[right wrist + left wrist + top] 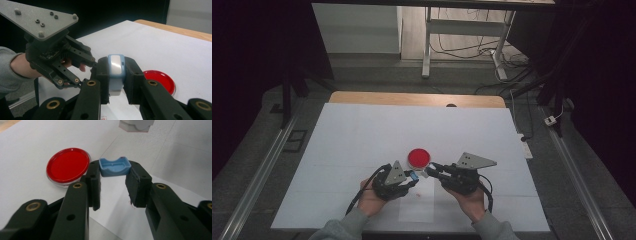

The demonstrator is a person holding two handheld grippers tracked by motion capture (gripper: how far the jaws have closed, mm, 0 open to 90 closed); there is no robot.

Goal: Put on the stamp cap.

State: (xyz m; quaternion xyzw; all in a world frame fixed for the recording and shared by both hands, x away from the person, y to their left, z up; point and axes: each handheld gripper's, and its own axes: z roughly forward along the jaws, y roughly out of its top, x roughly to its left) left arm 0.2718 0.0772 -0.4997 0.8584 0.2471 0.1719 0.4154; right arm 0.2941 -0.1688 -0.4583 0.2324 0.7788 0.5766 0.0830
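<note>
blue cap: small light-blue plastic piece (pixel 114 166), pinched at the very tips of the left tool's pads, open hollow side facing the camera that rides on it. In the high view it's a tiny blue speck (pixel 414 175) just in front of the person, held a little above the counter.

white-and-blue block: chunky little thing (pixel 116 72) with a white face and light-blue sides, squeezed upright between the right tool's pads. From the left tool's camera you can see its pale underside (pixel 135 125) hanging at the top edge, just past the blue cap.

gap between them: the two pieces sit near each other but not touching, as far as I can tell.

left tool: (pixel 411 176) clenched on the blue cap, tips pointing toward the right one.

right tool: (pixel 430 170) clamped on the white-and-blue block, tips aimed back at the left one, grey three-cornered plate on top.

red dish: round, shallow, clear-rimmed dish (pixel 418 158) with a red inside, lying flat on the counter just beyond both tool tips.

counter: (pixel 362 135) covered in a white sheet, wooden edge showing at the far side.

hands: grey sleeves coming in from the bottom, one hand per tool.
</note>
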